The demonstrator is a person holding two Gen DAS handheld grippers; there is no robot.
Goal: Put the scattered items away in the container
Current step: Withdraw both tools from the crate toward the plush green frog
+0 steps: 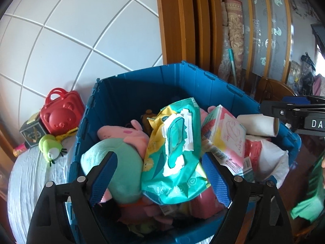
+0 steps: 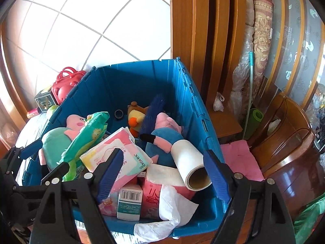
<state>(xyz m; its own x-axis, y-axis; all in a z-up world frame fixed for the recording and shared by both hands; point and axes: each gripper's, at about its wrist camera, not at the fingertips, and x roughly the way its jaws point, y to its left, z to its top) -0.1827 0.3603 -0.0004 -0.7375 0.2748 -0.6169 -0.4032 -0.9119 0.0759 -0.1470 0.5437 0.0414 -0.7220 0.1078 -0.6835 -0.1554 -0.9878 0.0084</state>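
- The blue container (image 2: 130,81) fills the middle of both views, heaped with soft toys and packets.
- A green wipes pack (image 1: 174,152) lies on top, between the spread fingers of the left hand-held gripper (image 1: 160,179), untouched.
- The right hand-held gripper (image 2: 162,174) hangs spread over a white paper roll (image 2: 191,162) at the container's 5 o'clock corner.
- A red bear case (image 1: 61,113) and a green plush (image 1: 51,147) sit outside at 9 o'clock.

The blue bin (image 2: 189,93) is heaped toward its near side; its far corner stays open.
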